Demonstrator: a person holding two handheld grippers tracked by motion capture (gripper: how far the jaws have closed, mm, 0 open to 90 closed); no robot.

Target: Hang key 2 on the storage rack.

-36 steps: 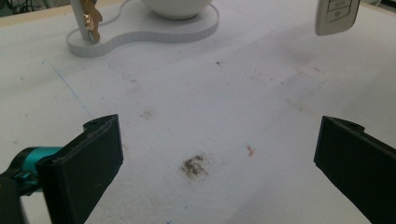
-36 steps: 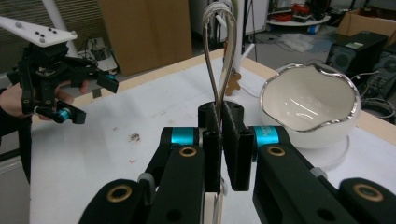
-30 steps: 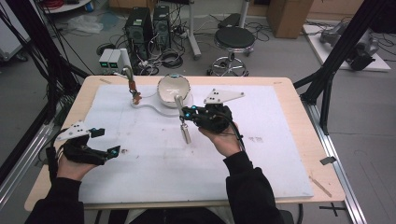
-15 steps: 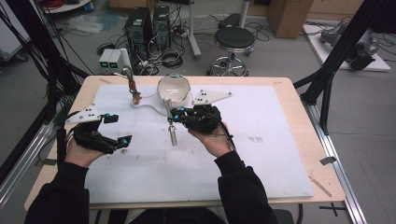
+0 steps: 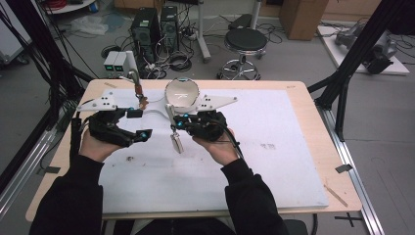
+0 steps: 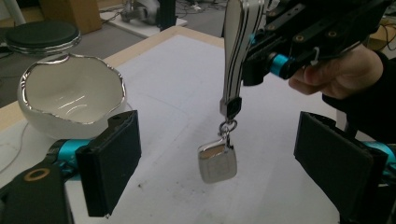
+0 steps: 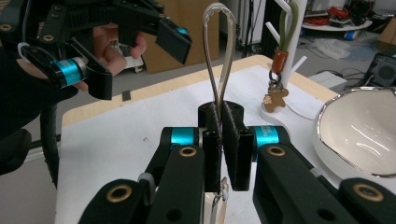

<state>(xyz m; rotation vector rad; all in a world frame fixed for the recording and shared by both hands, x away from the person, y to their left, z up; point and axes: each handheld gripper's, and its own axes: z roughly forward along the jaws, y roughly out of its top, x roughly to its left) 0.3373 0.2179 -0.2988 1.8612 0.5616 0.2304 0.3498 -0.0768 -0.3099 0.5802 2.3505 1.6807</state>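
The keychain [image 6: 227, 116] is a looped strap striped white and dark, ending in a black clip, a small metal ring and a squarish silvery tag [image 6: 217, 162]. It hangs in the air just in front of the white bowl [image 5: 181, 93], tag lowest and clear of the mat. The right gripper [image 5: 177, 122] has its jaws clamped tight on the strap, the loop [image 7: 219, 56] standing up above the pads. The left gripper [image 5: 142, 123] holds nothing; its jaws stand wide, have just been closing a little, and the tag hangs between them untouched. Compared with a second ago, the left gripper has risen from the near left of the mat toward the bowl, and the right gripper with the keychain has shifted leftward, closer to it.
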